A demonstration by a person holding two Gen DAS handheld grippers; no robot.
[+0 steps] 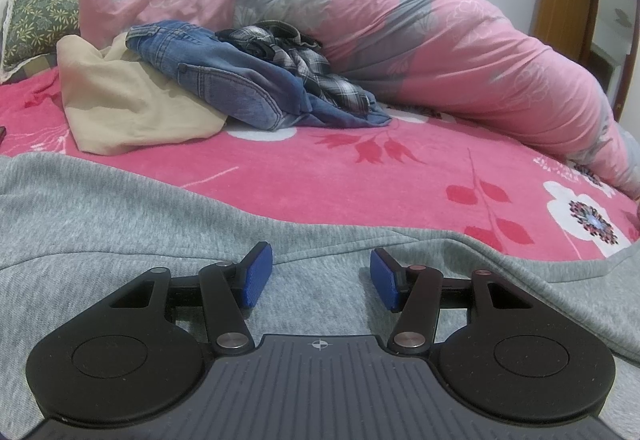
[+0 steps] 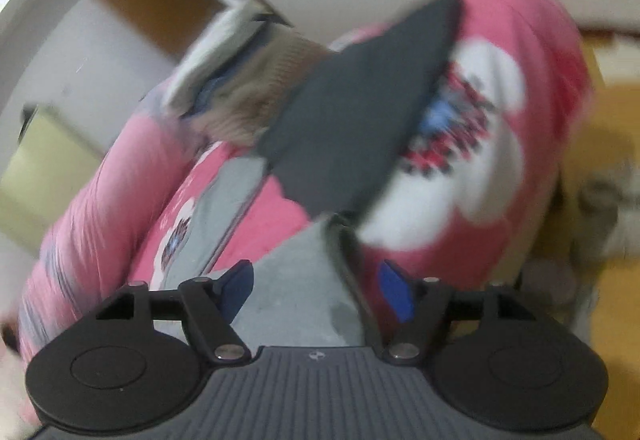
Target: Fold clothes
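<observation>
So the grey sweatshirt (image 1: 120, 224) is the thing to go by here. It's spread flat on the bed (image 1: 320, 176), over a pink flowered blanket, and fills the whole near side of the left wrist view. The left tool (image 1: 321, 276) sits right over that grey fabric with its blue pads (image 1: 256, 276) apart, nothing between them, just hanging open above the cloth.

Beyond the sweatshirt, further up the bed, there's a pile of stuff: a beige garment (image 1: 120, 108), blue jeans (image 1: 240, 88) lying on top of it, and a dark plaid shirt (image 1: 304, 68) slumped over the jeans. Behind all that is a big rolled pink and grey duvet (image 1: 400, 32), and a green patterned pillow (image 1: 36, 16) off to the pile's left.

The right wrist view is tilted and badly smeared. The right tool (image 2: 316, 290) has its pads spread wide, and a grey strip of cloth (image 2: 296, 288) runs through the gap, probably part of the same sweatshirt, though with the blur I wouldn't swear to it. The pads don't look pressed on it. Beyond that strip, a dark grey folded piece (image 2: 352, 112) lies on the blanket.
</observation>
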